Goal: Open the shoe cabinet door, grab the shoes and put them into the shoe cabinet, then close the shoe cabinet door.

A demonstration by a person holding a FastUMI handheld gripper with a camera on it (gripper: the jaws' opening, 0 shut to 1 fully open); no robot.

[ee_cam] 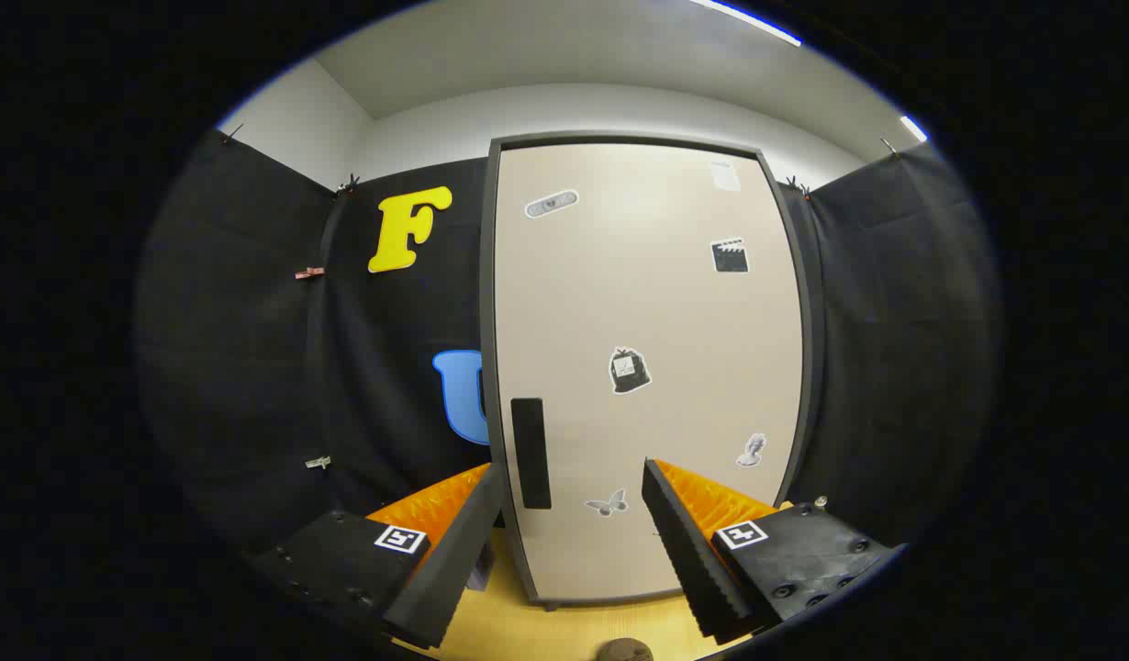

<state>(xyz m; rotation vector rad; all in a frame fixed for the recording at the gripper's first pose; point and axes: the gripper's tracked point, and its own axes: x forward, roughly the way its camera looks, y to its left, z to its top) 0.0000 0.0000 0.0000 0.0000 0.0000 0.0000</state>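
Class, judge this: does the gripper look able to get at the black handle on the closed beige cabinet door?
Probably yes: the open gripper faces the black handle, which sits just ahead between its fingers, nothing between.

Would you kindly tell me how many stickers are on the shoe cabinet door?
6 on the shoe cabinet door: two near the top, a clapperboard sticker, a central one, and two low down beyond the open tongs. None looks hidden.
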